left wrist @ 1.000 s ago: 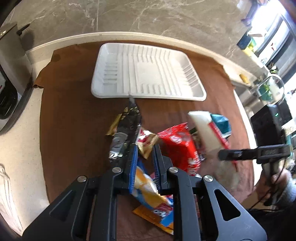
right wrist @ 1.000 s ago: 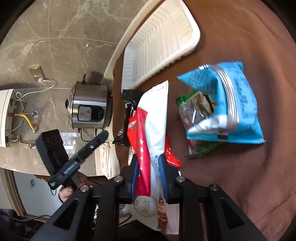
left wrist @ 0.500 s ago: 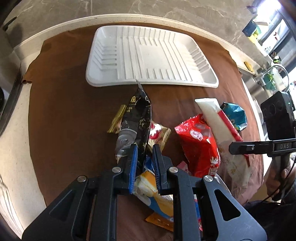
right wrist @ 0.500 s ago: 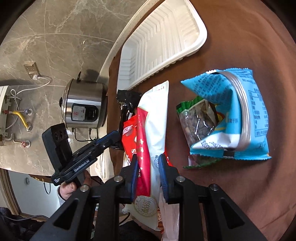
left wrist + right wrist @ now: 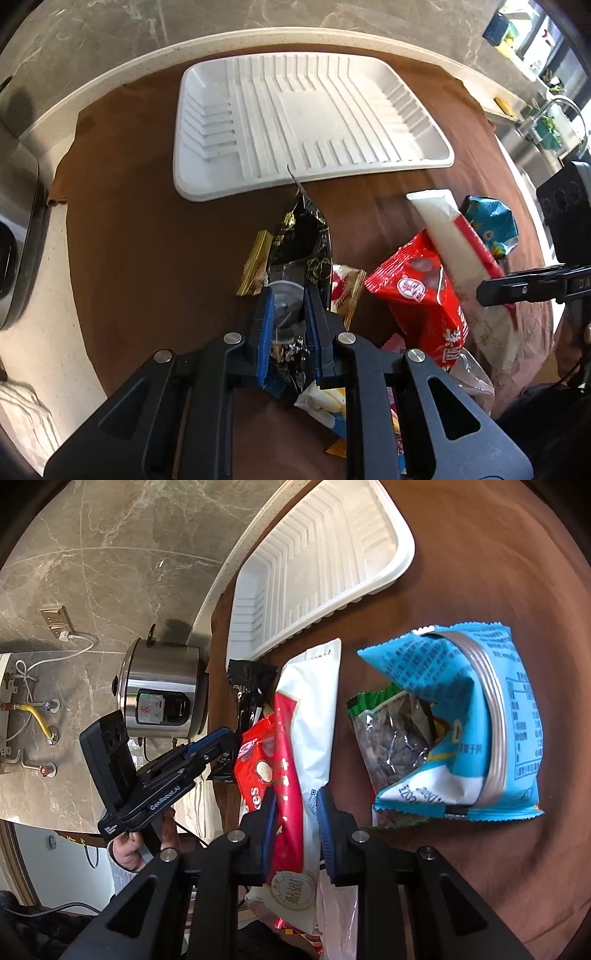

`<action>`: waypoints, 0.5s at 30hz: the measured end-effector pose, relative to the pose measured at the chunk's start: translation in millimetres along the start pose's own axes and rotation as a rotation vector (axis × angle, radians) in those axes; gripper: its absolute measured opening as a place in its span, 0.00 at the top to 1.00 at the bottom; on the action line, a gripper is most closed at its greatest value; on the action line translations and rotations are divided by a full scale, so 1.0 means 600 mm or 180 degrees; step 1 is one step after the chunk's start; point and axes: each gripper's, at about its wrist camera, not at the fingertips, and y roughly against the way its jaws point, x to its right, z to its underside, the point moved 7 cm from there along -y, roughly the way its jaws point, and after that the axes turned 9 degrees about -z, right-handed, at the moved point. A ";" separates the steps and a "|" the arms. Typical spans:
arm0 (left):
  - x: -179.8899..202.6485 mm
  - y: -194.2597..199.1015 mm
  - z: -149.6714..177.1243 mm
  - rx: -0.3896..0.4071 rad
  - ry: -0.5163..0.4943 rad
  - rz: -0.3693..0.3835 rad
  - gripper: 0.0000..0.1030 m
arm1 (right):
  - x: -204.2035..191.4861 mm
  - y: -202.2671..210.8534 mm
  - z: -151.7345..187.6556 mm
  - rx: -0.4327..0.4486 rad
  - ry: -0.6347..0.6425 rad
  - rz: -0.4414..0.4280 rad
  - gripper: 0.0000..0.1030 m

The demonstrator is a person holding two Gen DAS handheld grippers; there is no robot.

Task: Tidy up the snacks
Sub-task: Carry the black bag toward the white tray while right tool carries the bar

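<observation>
Snacks lie in a loose heap on a brown cloth [image 5: 147, 236], near the long edge of a white tray [image 5: 295, 118] that holds nothing. The left gripper [image 5: 289, 295] has its blue-padded jaws closed on a black bag [image 5: 303, 240], whose far tip points at the tray's rim. Just beside the black bag are a gold packet [image 5: 255, 262] and a red bag [image 5: 417, 291], with a yellow packet [image 5: 325, 398] under the gripper body.

The right gripper [image 5: 295, 805] has its jaws pressed against a white bag [image 5: 314, 716] with a red stripe, gripping it near its lower end. To that bag's right, on the cloth, a blue bag [image 5: 480, 723] overlaps a clear pack of dark seeds [image 5: 395, 731]. A steel rice cooker [image 5: 162, 694] stands on the counter beyond the cloth.
</observation>
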 end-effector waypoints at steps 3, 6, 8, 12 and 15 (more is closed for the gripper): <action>0.002 -0.002 -0.005 -0.0001 0.0012 0.0064 0.85 | 0.001 0.000 -0.001 -0.0002 -0.0002 0.0008 0.77; 0.004 -0.004 -0.009 -0.0016 0.0011 0.0094 0.85 | 0.004 0.000 -0.003 0.0010 -0.0008 0.0033 0.77; 0.005 -0.007 -0.009 -0.0036 -0.0007 0.0090 0.85 | 0.006 0.000 -0.003 0.0010 0.0003 0.0059 0.77; 0.006 -0.013 -0.012 -0.0015 -0.0075 0.0087 0.85 | 0.007 -0.002 -0.002 0.0002 0.0038 0.0123 0.76; 0.008 -0.015 -0.013 -0.0020 -0.0119 0.0101 0.85 | 0.006 -0.005 -0.003 -0.0017 0.0106 0.0224 0.75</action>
